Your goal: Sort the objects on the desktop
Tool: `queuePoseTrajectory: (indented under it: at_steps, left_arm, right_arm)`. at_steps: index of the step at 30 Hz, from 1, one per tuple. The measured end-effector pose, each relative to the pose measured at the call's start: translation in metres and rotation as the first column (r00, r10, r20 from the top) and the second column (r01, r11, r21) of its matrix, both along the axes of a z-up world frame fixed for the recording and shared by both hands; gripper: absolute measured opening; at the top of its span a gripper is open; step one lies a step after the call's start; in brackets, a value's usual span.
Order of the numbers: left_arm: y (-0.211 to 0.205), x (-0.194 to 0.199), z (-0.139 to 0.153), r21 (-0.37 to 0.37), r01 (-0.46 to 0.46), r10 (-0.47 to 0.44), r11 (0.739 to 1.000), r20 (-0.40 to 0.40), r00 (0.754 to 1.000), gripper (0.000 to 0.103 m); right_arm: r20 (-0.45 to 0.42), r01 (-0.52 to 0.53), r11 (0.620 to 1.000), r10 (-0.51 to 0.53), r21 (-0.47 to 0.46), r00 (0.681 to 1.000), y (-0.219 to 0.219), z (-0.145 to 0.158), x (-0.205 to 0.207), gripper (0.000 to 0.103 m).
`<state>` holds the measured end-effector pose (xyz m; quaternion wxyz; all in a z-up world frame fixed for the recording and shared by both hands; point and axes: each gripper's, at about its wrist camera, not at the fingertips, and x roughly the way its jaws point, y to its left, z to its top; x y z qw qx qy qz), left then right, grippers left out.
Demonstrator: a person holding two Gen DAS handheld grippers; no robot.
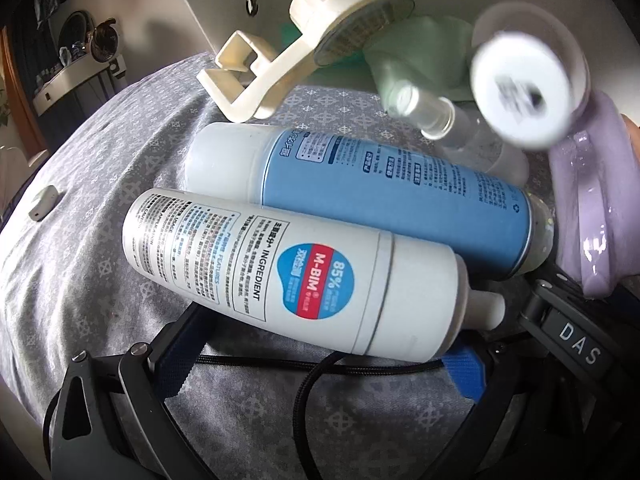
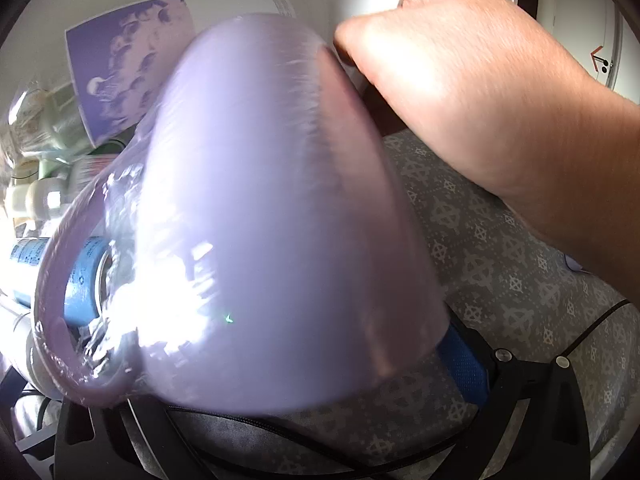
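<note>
My left gripper (image 1: 320,356) is shut on a white bottle (image 1: 288,276) with a blue and red M-BIM label, held across its fingers. A blue spray can (image 1: 384,196) lies just behind it on the grey patterned cloth (image 1: 100,240). My right gripper (image 2: 280,380) is shut on a lilac mug (image 2: 280,208) wrapped in clear film; the mug fills the right wrist view, and its handle (image 2: 52,312) points left. The mug also shows at the right edge of the left wrist view (image 1: 592,208). A bare hand (image 2: 480,100) reaches in behind the mug.
A cream suction hook (image 1: 304,52), a small clear spray bottle (image 1: 436,116), a blurred white-bottomed jar (image 1: 524,92) and a green cloth (image 1: 416,44) lie beyond the can. A white box (image 1: 224,4) stands behind. A small white item (image 1: 42,202) lies far left. A purple picture (image 2: 128,68) leans at the back.
</note>
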<state>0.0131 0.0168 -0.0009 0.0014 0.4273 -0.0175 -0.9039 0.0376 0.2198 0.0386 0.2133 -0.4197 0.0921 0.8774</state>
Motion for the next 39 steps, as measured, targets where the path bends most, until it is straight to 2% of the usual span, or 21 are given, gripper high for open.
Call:
queuePoseTrajectory:
  at_steps: [24, 39]
  left_arm:
    - [0.002, 0.000, 0.004, 0.001, 0.001, -0.001, 1.000, 0.002, 1.000, 0.103]
    - [0.002, -0.001, 0.003, 0.007, 0.001, -0.001, 1.000, -0.003, 1.000, 0.103]
  right_arm:
    - [-0.002, -0.001, 1.000, 0.001, 0.001, 1.000, -0.011, 0.013, -0.037, 0.103]
    - [-0.003, -0.002, 1.000, 0.002, 0.001, 1.000, -0.018, 0.009, -0.045, 0.103]
